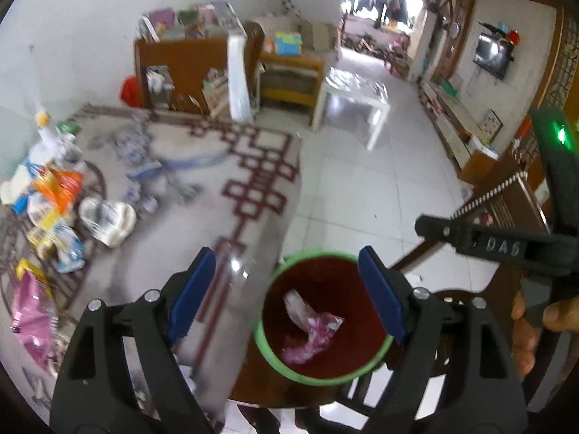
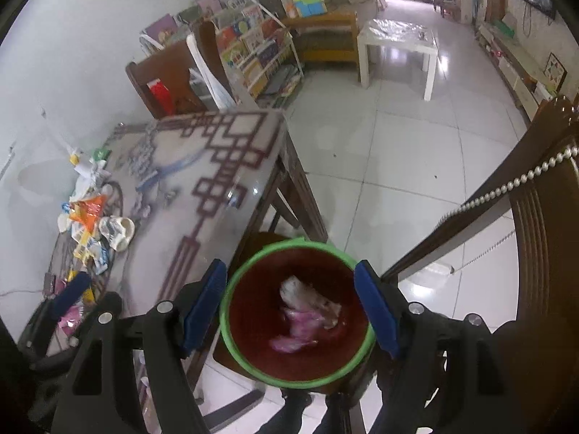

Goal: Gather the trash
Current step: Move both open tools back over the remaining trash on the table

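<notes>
A red bin with a green rim [image 1: 383,350] [image 2: 231,347] stands beside the table, below both grippers. Inside it lie a pink wrapper [image 1: 311,340] [image 2: 293,340] and a pale crumpled piece [image 2: 307,294]. My left gripper [image 1: 286,296] hangs open above the bin's left rim, nothing between its blue pads [image 1: 191,296]. My right gripper [image 2: 293,303] is open straight over the bin, its pads empty. In the left wrist view the right gripper's black body [image 1: 506,246] shows at the right, held by a hand [image 1: 532,325]. A heap of wrappers [image 1: 54,209] [image 2: 90,228] lies on the table's left side.
The patterned table [image 1: 202,195] [image 2: 188,195] fills the left. A dark wooden chair with a bead string [image 2: 535,224] stands right of the bin. Farther off are a bookshelf [image 2: 249,47], a white side table [image 1: 351,101] and a tiled floor [image 2: 398,152].
</notes>
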The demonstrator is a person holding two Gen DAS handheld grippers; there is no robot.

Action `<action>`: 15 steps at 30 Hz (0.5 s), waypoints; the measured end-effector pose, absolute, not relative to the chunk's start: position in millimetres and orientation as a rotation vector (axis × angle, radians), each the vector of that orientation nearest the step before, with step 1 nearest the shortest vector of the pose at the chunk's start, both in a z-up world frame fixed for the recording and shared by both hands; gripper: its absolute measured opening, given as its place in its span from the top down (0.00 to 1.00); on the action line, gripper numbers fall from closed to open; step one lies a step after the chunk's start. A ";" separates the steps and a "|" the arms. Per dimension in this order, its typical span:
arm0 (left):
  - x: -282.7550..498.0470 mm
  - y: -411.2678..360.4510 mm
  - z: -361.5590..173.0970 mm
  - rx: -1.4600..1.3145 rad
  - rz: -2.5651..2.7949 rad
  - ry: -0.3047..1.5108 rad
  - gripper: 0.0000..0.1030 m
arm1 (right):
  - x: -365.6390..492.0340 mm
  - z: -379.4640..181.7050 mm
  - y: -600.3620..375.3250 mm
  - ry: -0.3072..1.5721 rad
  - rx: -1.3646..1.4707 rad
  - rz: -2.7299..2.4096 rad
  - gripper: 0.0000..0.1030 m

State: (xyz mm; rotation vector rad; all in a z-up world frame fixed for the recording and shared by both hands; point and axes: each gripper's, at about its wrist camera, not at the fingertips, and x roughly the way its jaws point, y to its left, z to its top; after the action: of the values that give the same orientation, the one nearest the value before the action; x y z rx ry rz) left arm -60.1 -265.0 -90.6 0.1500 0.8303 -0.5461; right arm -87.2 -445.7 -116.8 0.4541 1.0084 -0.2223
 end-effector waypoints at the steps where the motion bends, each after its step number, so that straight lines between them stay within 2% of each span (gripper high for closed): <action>1: -60.0 -263.4 -84.7 0.147 -0.540 0.815 0.24 | -87.3 -114.8 -444.4 1.002 0.448 -0.219 0.31; 15: -62.7 -229.1 -33.8 0.111 -0.522 0.679 0.23 | -84.0 -79.0 -395.7 0.921 0.248 -0.221 0.29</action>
State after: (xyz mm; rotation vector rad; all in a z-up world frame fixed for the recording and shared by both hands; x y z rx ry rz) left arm -62.7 -229.1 -33.8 0.1111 0.6789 -0.5221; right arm -84.0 -395.7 -79.0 0.2476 0.9207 -0.2208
